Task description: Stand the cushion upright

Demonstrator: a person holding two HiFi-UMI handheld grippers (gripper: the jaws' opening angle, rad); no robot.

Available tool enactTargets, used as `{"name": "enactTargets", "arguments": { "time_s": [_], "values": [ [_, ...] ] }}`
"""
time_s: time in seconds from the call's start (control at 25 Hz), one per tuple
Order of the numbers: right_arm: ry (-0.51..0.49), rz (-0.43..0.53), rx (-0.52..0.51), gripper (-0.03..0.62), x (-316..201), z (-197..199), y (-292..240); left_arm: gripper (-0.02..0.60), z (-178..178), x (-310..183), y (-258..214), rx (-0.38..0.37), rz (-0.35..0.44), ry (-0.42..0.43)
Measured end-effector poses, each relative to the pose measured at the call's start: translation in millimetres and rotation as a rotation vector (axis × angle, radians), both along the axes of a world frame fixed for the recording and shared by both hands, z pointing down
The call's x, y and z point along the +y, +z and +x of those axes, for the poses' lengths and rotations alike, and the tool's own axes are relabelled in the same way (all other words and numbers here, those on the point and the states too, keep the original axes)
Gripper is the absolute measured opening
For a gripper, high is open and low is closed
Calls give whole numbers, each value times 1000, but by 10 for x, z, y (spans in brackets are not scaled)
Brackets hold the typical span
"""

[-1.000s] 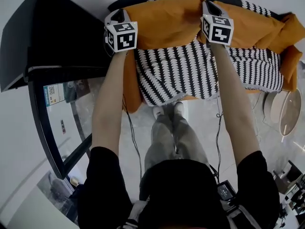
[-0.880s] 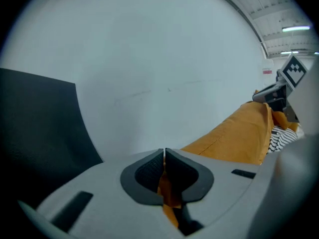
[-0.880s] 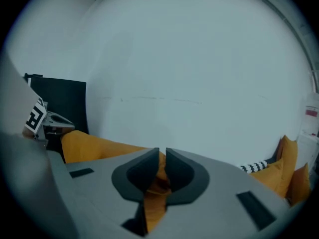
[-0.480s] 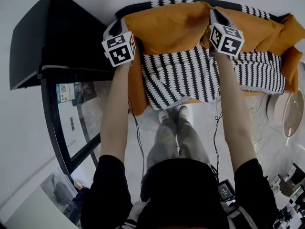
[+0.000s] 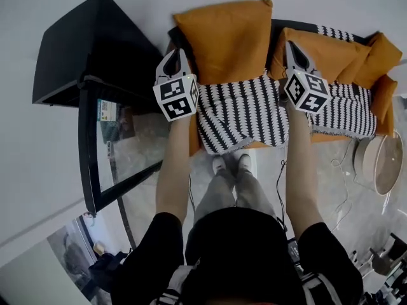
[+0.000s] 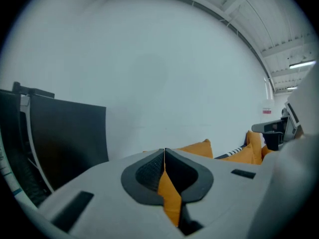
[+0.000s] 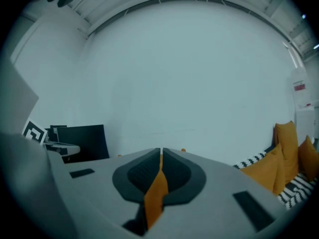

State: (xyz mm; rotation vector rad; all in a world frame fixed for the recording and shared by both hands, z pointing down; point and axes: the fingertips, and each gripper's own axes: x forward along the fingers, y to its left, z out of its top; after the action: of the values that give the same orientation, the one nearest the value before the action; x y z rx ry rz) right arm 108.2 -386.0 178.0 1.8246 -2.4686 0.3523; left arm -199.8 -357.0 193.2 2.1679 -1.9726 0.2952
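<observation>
The orange cushion (image 5: 227,38) is raised over the sofa's striped seat, its broad face toward the head camera. My left gripper (image 5: 177,54) is at its left edge and my right gripper (image 5: 290,46) at its right edge. In the left gripper view the left gripper (image 6: 164,151) is shut, with a fold of orange fabric (image 6: 170,195) pinched between the pads. The right gripper (image 7: 161,151) is likewise shut on a strip of orange fabric (image 7: 154,193). Both gripper views look past the jaws at a white wall.
A black-and-white striped throw (image 5: 240,112) covers the seat. More orange cushions (image 5: 332,51) lie at the right end of the sofa. A black cabinet (image 5: 82,51) and a glass-topped table (image 5: 124,138) stand to the left, and a round stool (image 5: 380,157) to the right.
Both grippers have risen together with the cushion between them. The cushion, which lay wide along the sofa back, now stands taller.
</observation>
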Motion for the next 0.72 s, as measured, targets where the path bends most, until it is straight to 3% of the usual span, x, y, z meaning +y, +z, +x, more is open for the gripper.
{"name": "enactTargets", "arguments": {
  "time_s": [0.16,0.32,0.72],
  "values": [
    [-69,39,21,15,335,-250,-266,12,168,282,-316,40,45,8],
    [-127,78,32,15,710,-429,-512,11,377,537,-656,24,95,29],
    [-211,120,84,15,1537,-606,-923,11,707,1315,-1123,64,143,30]
  ]
}}
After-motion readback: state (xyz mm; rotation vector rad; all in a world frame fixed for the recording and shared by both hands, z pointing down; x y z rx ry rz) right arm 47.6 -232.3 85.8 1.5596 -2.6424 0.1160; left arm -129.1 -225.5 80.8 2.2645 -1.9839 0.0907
